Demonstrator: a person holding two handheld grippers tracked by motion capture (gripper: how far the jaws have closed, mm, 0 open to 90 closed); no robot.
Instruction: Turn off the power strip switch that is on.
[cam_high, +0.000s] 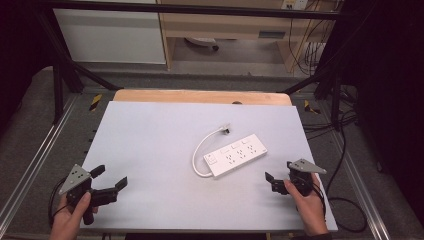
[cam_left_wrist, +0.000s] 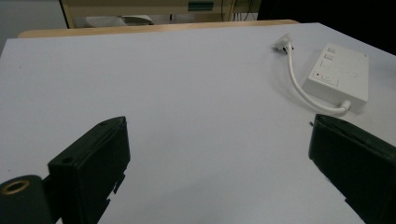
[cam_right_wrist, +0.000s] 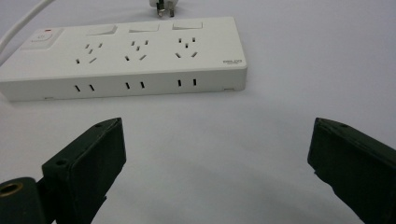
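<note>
The white power strip (cam_high: 236, 155) is seen near table (cam_high: 150, 145) centre, long axis running 8 to 2 o'clock, at 10 o'clock from the nearer, empty, wide-open right gripper (cam_high: 276, 182); the left gripper (cam_high: 109, 178), apparently equally spread, is well apart.

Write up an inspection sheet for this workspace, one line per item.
Surface: pale grey table top, flat; wooden edge at the far side.
Job's things: white power strip lying flat, sockets up, right of centre; its white cord loops round to the plug resting on the table.
Clutter: nothing seen.
Grippers: left gripper at the near left, jaws open, nothing between them; right gripper at the near right, jaws open, pointing at the strip, apart from it.
Cables: black cable trails from the right gripper off the table edge.
Surroundings: black frame bars, wooden furniture and wiring beyond the table.
</note>
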